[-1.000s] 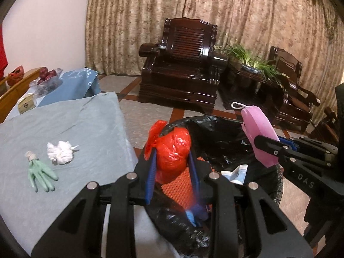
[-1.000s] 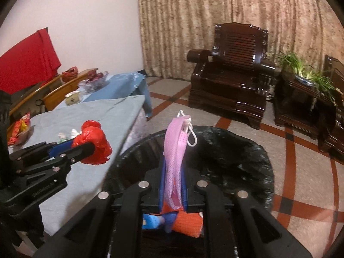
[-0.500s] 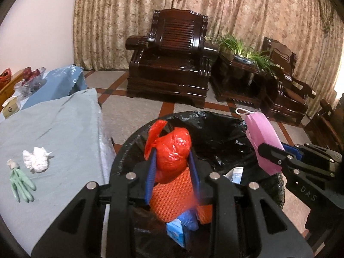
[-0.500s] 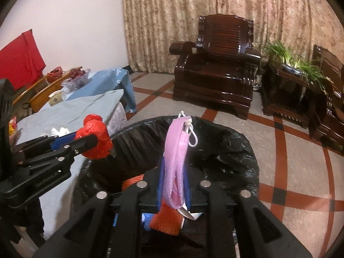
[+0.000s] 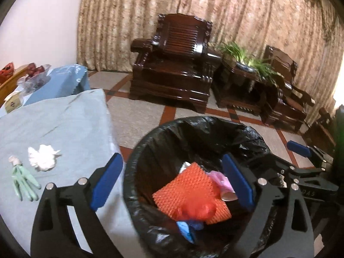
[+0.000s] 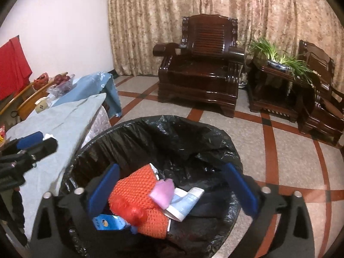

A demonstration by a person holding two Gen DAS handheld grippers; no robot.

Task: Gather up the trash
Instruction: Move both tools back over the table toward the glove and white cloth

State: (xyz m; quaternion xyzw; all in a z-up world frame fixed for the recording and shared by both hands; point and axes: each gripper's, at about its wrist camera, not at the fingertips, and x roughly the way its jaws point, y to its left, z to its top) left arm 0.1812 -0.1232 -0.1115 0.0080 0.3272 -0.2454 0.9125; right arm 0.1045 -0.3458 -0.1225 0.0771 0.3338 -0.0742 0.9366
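On the left, a grey-blue tablecloth (image 5: 64,120) carries a green glove (image 5: 23,180) and, just beside it, a crumpled white tissue (image 5: 43,157). The left gripper (image 5: 172,180) hangs over the near rim of the black-lined trash bin (image 5: 193,126); its jaws are opening and nothing is between them. Inside the bin lie an orange net (image 5: 189,191), a red plastic bag (image 5: 195,210) on top of it, and a pink face mask (image 6: 162,192) beside a white tube (image 6: 187,202). To the right, the right gripper (image 6: 172,189) is also above the bin, its jaws opening, empty.
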